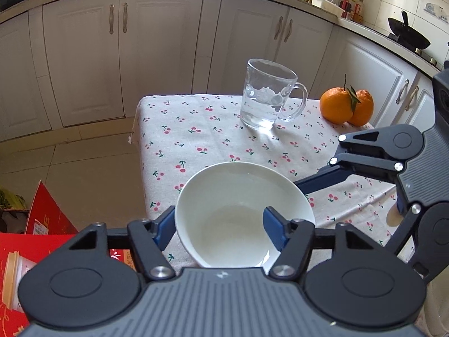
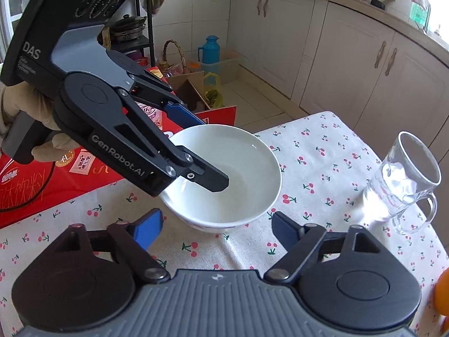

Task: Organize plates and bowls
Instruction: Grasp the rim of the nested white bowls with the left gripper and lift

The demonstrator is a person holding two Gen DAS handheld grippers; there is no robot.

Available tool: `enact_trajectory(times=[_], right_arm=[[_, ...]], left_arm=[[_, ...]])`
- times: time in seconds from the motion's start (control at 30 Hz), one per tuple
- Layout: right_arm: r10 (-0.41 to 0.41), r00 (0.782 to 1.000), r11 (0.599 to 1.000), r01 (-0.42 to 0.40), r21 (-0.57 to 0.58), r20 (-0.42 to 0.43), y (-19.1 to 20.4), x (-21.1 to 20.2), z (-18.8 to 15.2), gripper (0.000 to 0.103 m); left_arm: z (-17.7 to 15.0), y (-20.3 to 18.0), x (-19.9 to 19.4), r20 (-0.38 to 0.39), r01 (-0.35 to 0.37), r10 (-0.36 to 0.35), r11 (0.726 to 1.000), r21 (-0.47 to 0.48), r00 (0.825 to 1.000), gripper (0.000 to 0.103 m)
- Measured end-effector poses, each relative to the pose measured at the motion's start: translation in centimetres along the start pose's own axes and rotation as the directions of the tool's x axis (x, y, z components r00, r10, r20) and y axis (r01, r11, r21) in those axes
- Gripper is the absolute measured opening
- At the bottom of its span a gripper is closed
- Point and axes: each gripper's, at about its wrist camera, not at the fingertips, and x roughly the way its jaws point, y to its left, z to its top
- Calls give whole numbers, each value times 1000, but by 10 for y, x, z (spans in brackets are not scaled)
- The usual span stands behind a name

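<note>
Right wrist view: white bowl point(image 2: 224, 174) sits near the corner of the counter point(image 2: 322, 168), on a cherry-print cloth. Left tool point(image 2: 213, 151) straddles its rim, one finger inside, one outside; grip looks closed on the rim, though contact is not certain. Right tool point(image 2: 216, 224) hangs just beside the bowl, fingers spread, holding nothing. No plates or other bowls in view, so sorting seems barely begun. Outward: glass mug point(image 2: 404, 182), two oranges point(image 1: 346, 106). Beyond: red box point(image 2: 84, 168) on the floor, white cabinets point(image 1: 120, 53), tiled floor.
</note>
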Motion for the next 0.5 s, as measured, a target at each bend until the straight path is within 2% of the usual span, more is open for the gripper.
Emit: enact_trajectory(times=[0.23, 0.5], right_arm=[[19, 1000, 1000, -19, 23, 7, -2, 2, 0, 82], [20, 1000, 999, -20, 36, 6, -2, 1, 1, 81]], left_arm=[[2, 3, 4, -6, 2, -2, 1000, -5, 1000, 59], [4, 2, 3, -16, 5, -5, 1000, 2, 1000, 59]])
